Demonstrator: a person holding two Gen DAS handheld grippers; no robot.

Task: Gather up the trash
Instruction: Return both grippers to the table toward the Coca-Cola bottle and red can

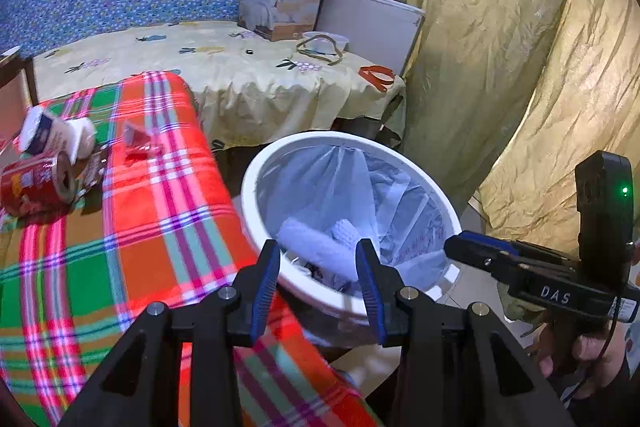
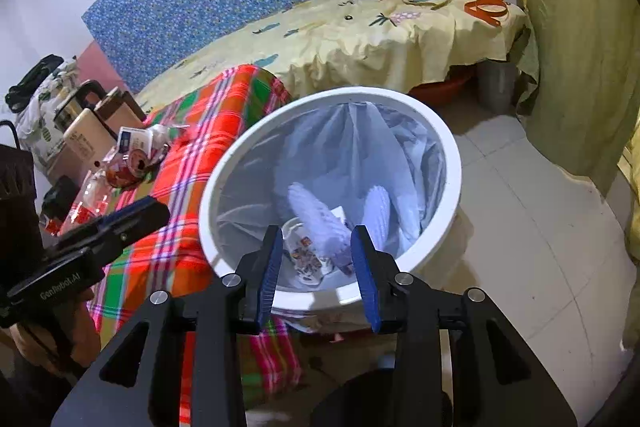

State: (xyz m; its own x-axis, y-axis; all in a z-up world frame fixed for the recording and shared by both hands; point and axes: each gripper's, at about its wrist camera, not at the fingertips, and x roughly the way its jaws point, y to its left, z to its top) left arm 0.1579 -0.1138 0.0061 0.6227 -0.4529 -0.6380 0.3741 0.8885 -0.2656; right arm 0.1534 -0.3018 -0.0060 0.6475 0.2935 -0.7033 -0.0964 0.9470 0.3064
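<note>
Both grippers hung over the white bin [image 2: 452, 163] beside the checked blanket [image 1: 152, 211]. The left gripper [image 1: 318, 279] was open with nothing in it. The right gripper [image 2: 316, 263] was open and empty too. White paper [image 2: 320, 219] lay inside the bin. A red can [image 1: 36, 187] sat on the blanket.

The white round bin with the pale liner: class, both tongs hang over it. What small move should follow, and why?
Probably swing the left tongs back toward the red crushed can on the plaid blanket. Both the left and right tongs stand open with nothing gripped, pale wrappers already lie in the white round bin, and litter remains on the blanket.
</note>
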